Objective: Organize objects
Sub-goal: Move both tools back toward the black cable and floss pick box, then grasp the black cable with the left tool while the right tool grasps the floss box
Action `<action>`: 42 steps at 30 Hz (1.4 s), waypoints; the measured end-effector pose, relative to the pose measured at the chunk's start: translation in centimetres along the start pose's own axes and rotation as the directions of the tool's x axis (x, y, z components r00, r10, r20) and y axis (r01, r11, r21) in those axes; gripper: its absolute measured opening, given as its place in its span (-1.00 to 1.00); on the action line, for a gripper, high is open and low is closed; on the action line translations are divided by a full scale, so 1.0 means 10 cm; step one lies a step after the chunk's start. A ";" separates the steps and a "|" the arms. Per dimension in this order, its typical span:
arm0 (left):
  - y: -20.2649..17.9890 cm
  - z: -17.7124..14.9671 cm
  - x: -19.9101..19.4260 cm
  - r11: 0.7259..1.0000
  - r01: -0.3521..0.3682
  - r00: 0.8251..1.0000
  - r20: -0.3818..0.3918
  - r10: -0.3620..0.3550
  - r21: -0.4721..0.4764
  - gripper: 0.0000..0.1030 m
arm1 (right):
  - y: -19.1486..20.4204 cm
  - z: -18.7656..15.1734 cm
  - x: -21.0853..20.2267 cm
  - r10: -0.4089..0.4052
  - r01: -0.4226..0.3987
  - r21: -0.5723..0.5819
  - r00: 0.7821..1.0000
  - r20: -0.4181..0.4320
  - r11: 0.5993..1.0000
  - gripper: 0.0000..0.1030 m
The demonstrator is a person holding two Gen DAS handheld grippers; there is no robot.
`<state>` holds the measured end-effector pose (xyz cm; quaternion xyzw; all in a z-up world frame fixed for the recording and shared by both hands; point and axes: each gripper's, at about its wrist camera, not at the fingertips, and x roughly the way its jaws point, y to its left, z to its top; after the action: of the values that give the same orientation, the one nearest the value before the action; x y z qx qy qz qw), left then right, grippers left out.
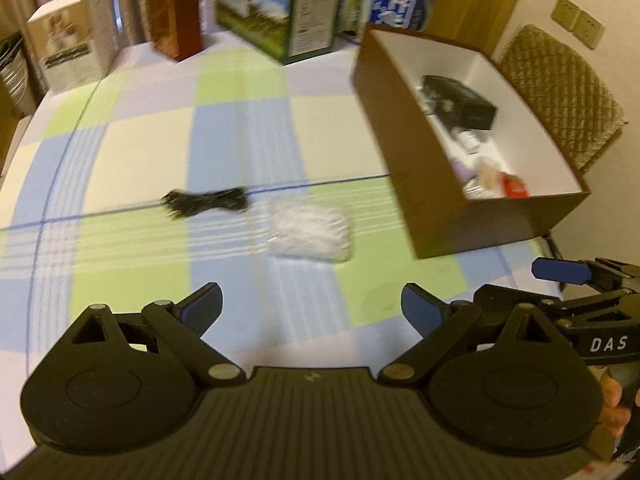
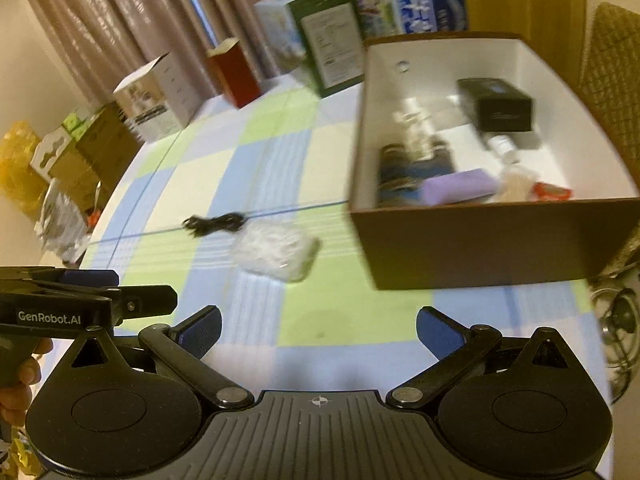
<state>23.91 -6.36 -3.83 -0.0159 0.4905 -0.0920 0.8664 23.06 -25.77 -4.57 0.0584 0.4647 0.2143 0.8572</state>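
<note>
While both frames are motion-blurred, the layout is legible. The left gripper (image 1: 311, 312) is seen with its blue-padded fingers spread wide, nothing between them, held above the checked tablecloth (image 1: 140, 152). The right gripper (image 2: 318, 332) is likewise wide apart and empty; its side is also visible at the right edge of the left wrist view.

A coiled black cable (image 1: 208, 202) is recorded lying on the cloth, with a clear plastic bag of white contents (image 1: 310, 232) just beside it, toward the box. Neither is touched by a gripper. The brown cardboard box (image 2: 472, 244), white inside, stands to the right of the bag. Inside it are noted a black carton (image 2: 498, 106), a lilac block (image 2: 456, 188), a small white bottle (image 2: 502, 146) and a red packet (image 2: 554, 192); further contents are too blurred to identify. Several upright cartons (image 1: 292, 8) are noted along the far table edge.
</note>
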 end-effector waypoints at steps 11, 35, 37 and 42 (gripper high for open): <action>0.68 -0.14 0.03 0.998 -0.049 0.999 0.007 0.049 -0.036 0.83 | 0.53 0.02 0.46 -0.006 0.006 -0.003 1.000 0.005 1.000 0.96; 1.43 0.26 0.85 0.995 -0.089 0.996 -0.033 0.087 -0.042 0.81 | 0.68 0.27 1.63 -0.224 0.224 0.031 0.975 0.001 0.974 0.95; 1.47 0.27 0.90 0.995 -0.090 0.995 -0.041 0.089 -0.043 0.82 | 0.68 0.28 1.71 -0.240 0.240 0.027 0.971 -0.004 0.970 0.95; 1.49 0.34 0.99 0.996 -0.074 0.996 -0.052 0.071 -0.048 0.82 | 0.67 0.28 1.80 -0.258 0.258 0.019 0.966 0.004 0.966 0.69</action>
<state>33.93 6.32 -12.26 -0.0174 0.5144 -0.0486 0.8560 31.79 -11.87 -14.87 0.0061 0.4678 0.0963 0.8786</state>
